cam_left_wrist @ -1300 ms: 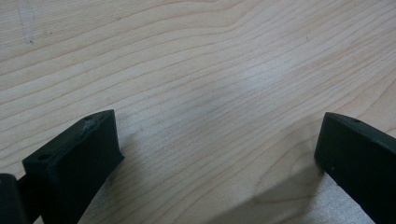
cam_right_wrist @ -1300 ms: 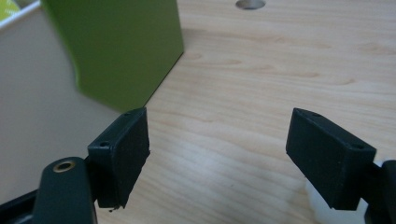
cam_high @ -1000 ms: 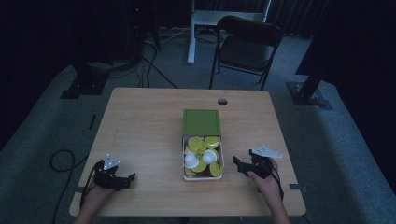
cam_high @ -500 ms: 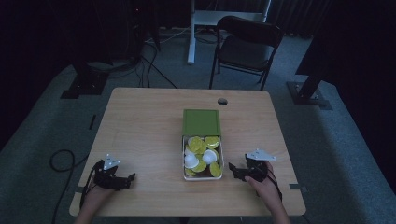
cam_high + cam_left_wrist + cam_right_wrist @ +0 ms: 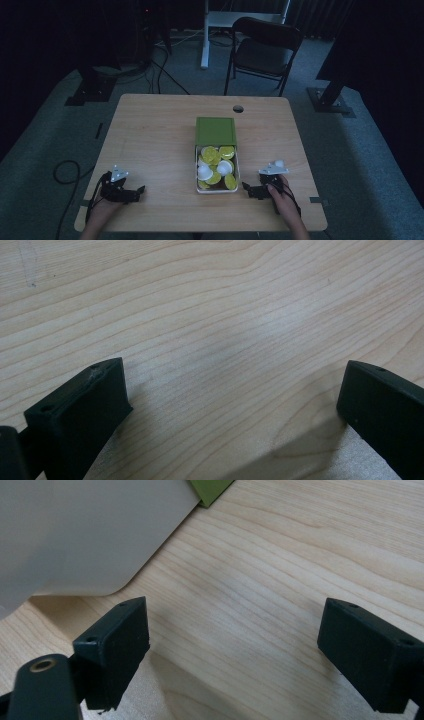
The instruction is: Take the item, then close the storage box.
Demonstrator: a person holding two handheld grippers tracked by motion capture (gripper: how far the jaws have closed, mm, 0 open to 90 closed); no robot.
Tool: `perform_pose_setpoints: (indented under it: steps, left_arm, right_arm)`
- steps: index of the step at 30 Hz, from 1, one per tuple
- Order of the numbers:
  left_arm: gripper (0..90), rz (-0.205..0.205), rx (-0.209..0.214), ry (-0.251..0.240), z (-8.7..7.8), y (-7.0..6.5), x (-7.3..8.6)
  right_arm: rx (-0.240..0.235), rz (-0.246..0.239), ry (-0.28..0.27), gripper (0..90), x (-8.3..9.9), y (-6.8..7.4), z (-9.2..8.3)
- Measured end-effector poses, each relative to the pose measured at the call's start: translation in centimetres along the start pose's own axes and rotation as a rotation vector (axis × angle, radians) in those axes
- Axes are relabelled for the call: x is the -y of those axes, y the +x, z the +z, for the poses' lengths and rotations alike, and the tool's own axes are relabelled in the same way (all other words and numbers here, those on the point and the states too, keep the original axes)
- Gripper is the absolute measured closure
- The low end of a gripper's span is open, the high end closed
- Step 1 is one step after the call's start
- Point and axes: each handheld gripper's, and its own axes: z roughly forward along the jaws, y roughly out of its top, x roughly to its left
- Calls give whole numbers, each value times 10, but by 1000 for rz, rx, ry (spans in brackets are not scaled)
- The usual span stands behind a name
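Right tongs (image 5: pixel 248 189) edged nearer tray (image 5: pixel 236 170) | both tongs gape empty | left tongs (image 5: pixel 136 192) apart

Setting was a dim lab or studio space. Evidence: grey carpeted floor (image 5: pixel 45 150), lone wooden table (image 5: pixel 155 135), black stand bases (image 5: pixel 90 92) at both sides, loose cables (image 5: pixel 167 75), a folding chair (image 5: pixel 262 50), a white desk frame (image 5: pixel 205 35) behind.
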Motion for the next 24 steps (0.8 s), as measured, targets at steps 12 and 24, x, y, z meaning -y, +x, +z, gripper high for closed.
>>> perform_pose_setpoints:
  steps: [12, 24]
  left_arm:
    - [1, 9, 7, 3, 0, 0, 0]
    - [1, 91, 143, -11, -6, -19, -11]
  right_arm:
    - [36, -71, 28, 121, -1, 4, 2]
    - [26, -70, 31, 122, 0, 6, 0]
